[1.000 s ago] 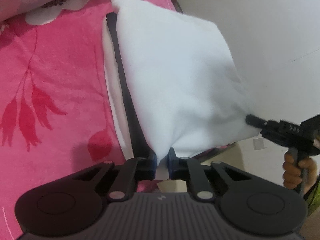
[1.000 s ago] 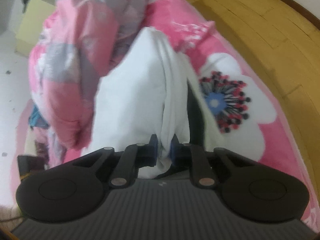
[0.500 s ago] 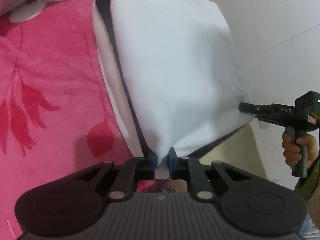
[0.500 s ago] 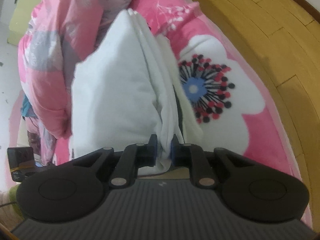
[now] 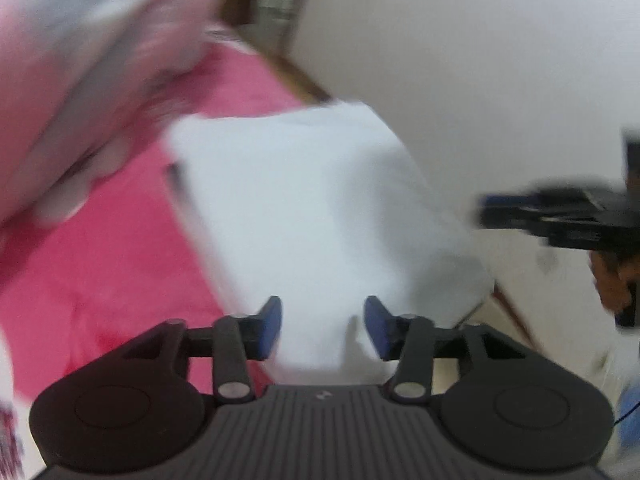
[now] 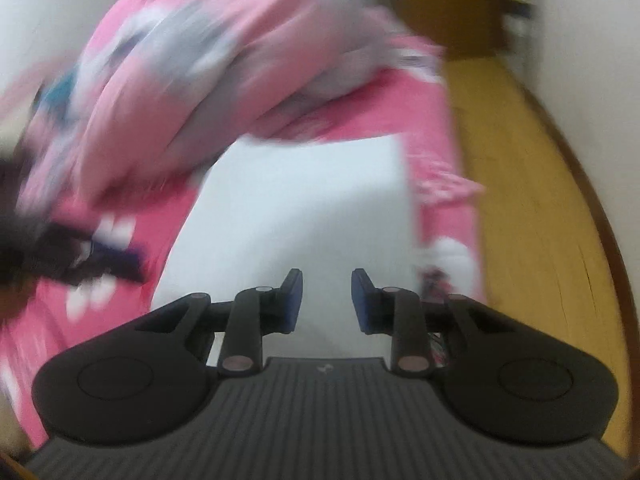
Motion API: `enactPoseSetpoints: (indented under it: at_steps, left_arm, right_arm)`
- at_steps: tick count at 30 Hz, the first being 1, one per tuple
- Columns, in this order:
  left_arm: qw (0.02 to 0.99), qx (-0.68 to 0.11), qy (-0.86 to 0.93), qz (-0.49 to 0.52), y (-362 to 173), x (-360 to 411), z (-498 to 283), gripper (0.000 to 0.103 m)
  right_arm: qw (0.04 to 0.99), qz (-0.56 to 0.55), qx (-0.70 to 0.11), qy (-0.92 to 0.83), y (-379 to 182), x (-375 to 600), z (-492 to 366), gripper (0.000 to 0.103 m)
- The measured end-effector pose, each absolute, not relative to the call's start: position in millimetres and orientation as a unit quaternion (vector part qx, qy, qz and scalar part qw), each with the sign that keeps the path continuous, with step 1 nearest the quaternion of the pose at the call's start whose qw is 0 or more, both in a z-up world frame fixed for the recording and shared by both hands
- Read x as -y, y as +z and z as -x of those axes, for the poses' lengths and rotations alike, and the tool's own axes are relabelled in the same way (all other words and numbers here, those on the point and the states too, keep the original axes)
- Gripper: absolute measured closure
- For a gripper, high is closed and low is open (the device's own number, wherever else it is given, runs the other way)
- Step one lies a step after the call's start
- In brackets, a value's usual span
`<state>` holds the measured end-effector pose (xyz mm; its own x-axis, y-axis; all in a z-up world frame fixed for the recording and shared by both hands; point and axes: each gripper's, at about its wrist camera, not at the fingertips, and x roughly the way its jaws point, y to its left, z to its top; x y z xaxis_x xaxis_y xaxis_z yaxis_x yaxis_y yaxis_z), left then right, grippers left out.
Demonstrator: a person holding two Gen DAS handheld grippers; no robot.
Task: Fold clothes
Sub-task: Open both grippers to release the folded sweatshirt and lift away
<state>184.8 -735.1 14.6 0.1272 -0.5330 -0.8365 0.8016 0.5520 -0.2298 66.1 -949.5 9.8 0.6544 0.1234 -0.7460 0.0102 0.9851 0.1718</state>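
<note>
No writing can be read; both views are blurred. The folded white garment (image 5: pixel 304 216) lies on the pink bedspread (image 5: pixel 100 264) at the bed's near edge, one corner reaching past it. The left gripper (image 5: pixel 323 326) has just been opening; its jaws stand wide, the cloth between them but not pinched. The right gripper (image 6: pixel 326 300) has just been opening too, jaws apart over the garment (image 6: pixel 304 216). A crumpled pink quilt (image 6: pixel 192 80) crowds the far side. Wooden floor (image 6: pixel 532 200) lies beyond the bed's right edge.
</note>
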Motion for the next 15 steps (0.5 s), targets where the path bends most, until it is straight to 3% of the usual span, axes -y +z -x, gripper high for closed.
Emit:
enactPoseSetpoints:
  at_steps: [3, 5, 10, 15]
  left_arm:
    - [0.736, -0.465, -0.455, -0.184, -3, 746, -175, 0.048]
    - [0.734, -0.467, -0.458, -0.183, 5, 741, -176, 0.048]
    - [0.75, -0.479, -0.44, -0.117, 23, 728, -205, 0.048]
    - [0.772, -0.486, -0.397, -0.104, -1, 748, -237, 0.045]
  right_arm:
    - [0.879, 0.0, -0.474, 0.049, -32, 931, -85, 0.081]
    - [0.878, 0.015, -0.475, 0.055, -26, 931, -85, 0.081]
    - [0.909, -0.036, -0.412, 0.055, 12, 956, -95, 0.08]
    - [0.909, -0.099, -0.405, 0.011, -28, 991, -144, 0.081]
